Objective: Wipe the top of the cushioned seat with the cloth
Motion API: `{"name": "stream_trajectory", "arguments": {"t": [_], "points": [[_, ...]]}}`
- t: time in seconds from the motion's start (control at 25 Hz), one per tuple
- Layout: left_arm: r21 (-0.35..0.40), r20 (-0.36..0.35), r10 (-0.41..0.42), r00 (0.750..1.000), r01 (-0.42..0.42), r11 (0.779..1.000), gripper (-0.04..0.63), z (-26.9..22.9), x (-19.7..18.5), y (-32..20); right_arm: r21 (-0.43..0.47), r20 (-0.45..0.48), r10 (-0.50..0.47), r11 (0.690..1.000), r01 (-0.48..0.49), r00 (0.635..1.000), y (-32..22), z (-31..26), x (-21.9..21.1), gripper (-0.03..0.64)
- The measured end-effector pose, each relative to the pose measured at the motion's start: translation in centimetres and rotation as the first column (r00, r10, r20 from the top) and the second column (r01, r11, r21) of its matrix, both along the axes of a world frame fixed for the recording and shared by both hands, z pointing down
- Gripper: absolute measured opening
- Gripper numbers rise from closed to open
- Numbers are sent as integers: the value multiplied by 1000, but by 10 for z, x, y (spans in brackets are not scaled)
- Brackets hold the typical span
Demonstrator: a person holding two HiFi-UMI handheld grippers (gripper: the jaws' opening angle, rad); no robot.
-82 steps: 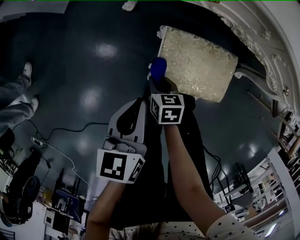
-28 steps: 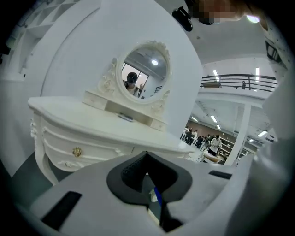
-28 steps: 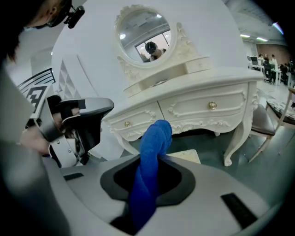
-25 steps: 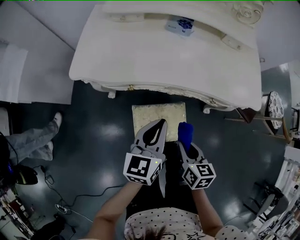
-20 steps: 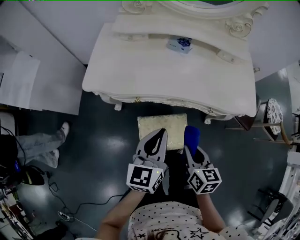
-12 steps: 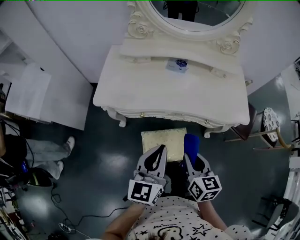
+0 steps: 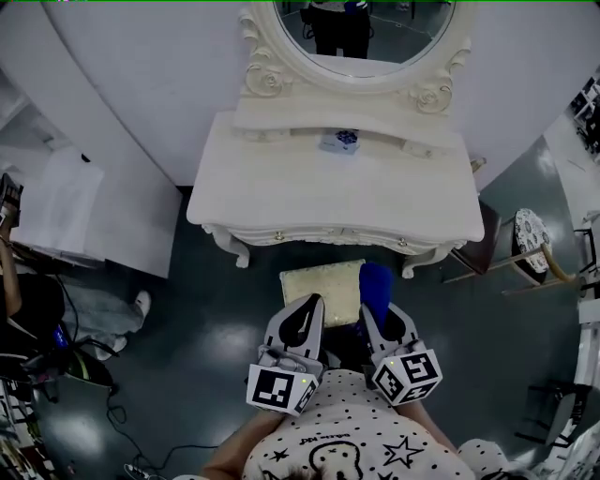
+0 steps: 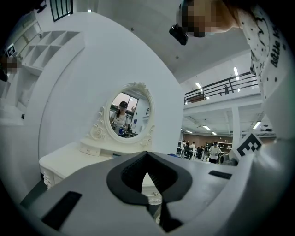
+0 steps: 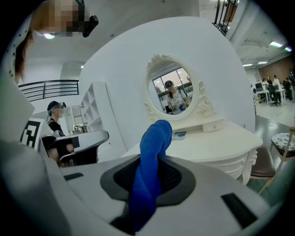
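The blue cloth (image 9: 154, 152) is pinched tight in your right gripper (image 7: 377, 311). Your left gripper (image 7: 311, 309) is squeezed together, holding nothing. The cushioned seat (image 7: 322, 281) sits by the dressing table (image 7: 309, 187).

Staged bedroom corner inside a large open work hall. An ornate dressing table (image 7: 337, 192), oval mirror (image 7: 366, 23) and cushioned seat (image 7: 322, 283) are standing before a curved white partition (image 7: 122, 84) on a glossy dark floor (image 7: 206, 319). Beyond it, a mezzanine railing (image 8: 226, 85) is running overhead and people (image 8: 213, 151) are standing under strip lights (image 8: 199, 85).
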State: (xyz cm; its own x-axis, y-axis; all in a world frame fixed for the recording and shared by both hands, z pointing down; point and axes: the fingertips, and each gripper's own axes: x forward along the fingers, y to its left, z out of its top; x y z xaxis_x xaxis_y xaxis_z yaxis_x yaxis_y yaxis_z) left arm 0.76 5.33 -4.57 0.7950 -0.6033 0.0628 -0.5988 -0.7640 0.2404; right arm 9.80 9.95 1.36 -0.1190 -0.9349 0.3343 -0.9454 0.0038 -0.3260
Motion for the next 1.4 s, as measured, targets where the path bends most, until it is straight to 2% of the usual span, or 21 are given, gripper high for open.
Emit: {"name": "stream_trajectory", "arguments": {"t": [0.36, 0.56, 1.4], "points": [[-16, -10, 43, 999, -43, 999, -3, 7, -7, 10, 10, -13, 36, 999, -36, 999, 11, 0, -2, 89], [-22, -4, 51, 999, -51, 998, -3, 11, -6, 7, 10, -23, 21, 1000, -21, 1000, 8, 1, -5, 89], [-30, 4, 34, 999, -34, 999, -3, 12, -10, -5, 27, -19, -6, 1000, 7, 1000, -7, -2, -12, 89]]}}
